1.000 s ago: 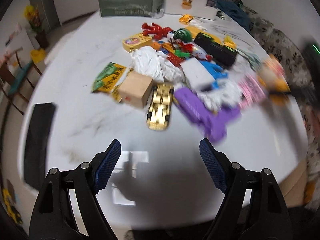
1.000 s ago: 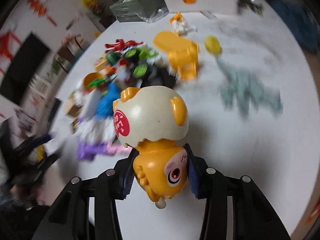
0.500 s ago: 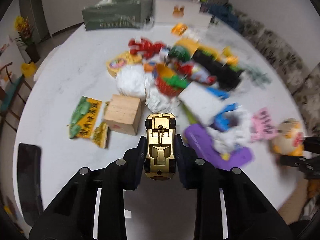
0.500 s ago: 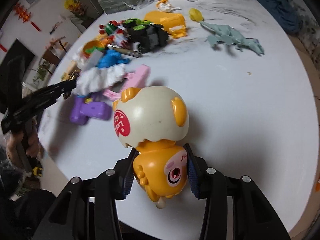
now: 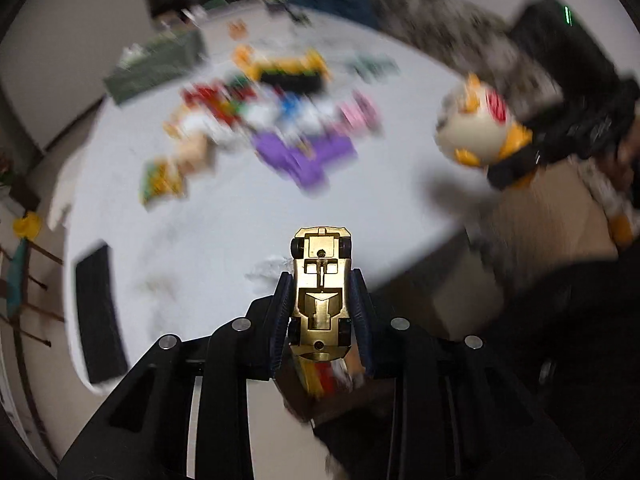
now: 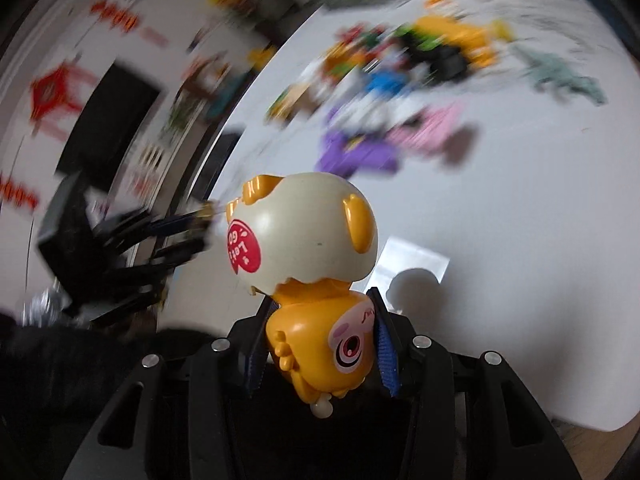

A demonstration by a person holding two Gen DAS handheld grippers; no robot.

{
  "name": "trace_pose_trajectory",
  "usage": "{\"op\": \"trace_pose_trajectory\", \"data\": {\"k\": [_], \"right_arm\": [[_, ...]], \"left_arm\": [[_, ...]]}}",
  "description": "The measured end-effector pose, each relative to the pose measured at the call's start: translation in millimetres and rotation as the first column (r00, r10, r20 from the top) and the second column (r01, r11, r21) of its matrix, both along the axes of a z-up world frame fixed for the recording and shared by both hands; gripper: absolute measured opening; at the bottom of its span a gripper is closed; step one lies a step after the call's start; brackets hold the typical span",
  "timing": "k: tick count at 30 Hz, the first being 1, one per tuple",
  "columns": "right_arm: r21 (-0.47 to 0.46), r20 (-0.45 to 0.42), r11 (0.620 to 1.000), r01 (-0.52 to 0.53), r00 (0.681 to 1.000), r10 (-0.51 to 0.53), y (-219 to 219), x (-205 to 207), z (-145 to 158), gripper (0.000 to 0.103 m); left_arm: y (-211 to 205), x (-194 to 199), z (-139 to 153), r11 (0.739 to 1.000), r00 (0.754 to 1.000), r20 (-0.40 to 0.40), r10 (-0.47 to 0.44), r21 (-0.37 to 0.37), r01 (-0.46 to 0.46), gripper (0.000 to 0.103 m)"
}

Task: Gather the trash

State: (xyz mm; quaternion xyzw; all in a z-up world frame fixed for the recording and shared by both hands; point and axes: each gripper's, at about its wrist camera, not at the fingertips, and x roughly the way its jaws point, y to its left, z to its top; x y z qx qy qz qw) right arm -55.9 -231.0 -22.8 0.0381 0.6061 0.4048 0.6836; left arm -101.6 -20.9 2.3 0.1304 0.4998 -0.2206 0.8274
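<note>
Off the desk [image 5: 224, 216] edge, your left tongs [image 5: 322, 312] clamp the gold car [image 5: 321, 296] and right tongs [image 6: 320, 344] clamp the chick toy [image 6: 308, 264]; next you need a bin.

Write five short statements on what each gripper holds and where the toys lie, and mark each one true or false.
1. The left gripper is shut on the gold toy car. True.
2. The car shows its roof. False: its underside faces the camera.
3. The right gripper is empty. False: it clamps the orange chick toy.
4. The purple toy lies on the white table. True.
5. The chick's eggshell cap is blue. False: cream.
</note>
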Motion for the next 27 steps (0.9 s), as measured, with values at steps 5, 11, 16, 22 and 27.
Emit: {"op": "trace_pose_trajectory", "data": {"k": [5,11,16,22,27], "right_arm": [[-0.062,-0.057,0.978,-0.198,0.979,0.195,40.6,-27.1,-31.1,0.045],[-0.168,-0.066,0.962,-0.216,0.976,0.208,61.4,-32.4,-65.5,0.061],[-0.134,0.07,0.976,-0.172,0.981,0.183,56.5,-27.4,-19.1,0.061],[-0.253,0.413,0.966,0.059,0.909,0.052,46.1,47.9,18.0,0.063],[-0.349,0.488,0.936,0.042,0.861,0.143,59.9,118.5,-5.6,0.063]], "left_arm": [[-5.1,-17.1,-39.8,0.999,0.989,-0.144,-0.037,-0.001,0.037,0.031],[9.5,-29.1,-69.7,1.0,0.975,-0.219,0.026,0.003,-0.026,0.076],[28.0,-28.6,-58.3,0.998,0.977,-0.207,0.056,-0.016,-0.061,0.076],[36.9,-17.8,-27.8,0.996,0.991,-0.112,0.077,-0.025,-0.08,0.076],[28.2,11.2,-4.8,0.986,0.987,-0.041,0.153,-0.058,-0.155,0.076]]}}
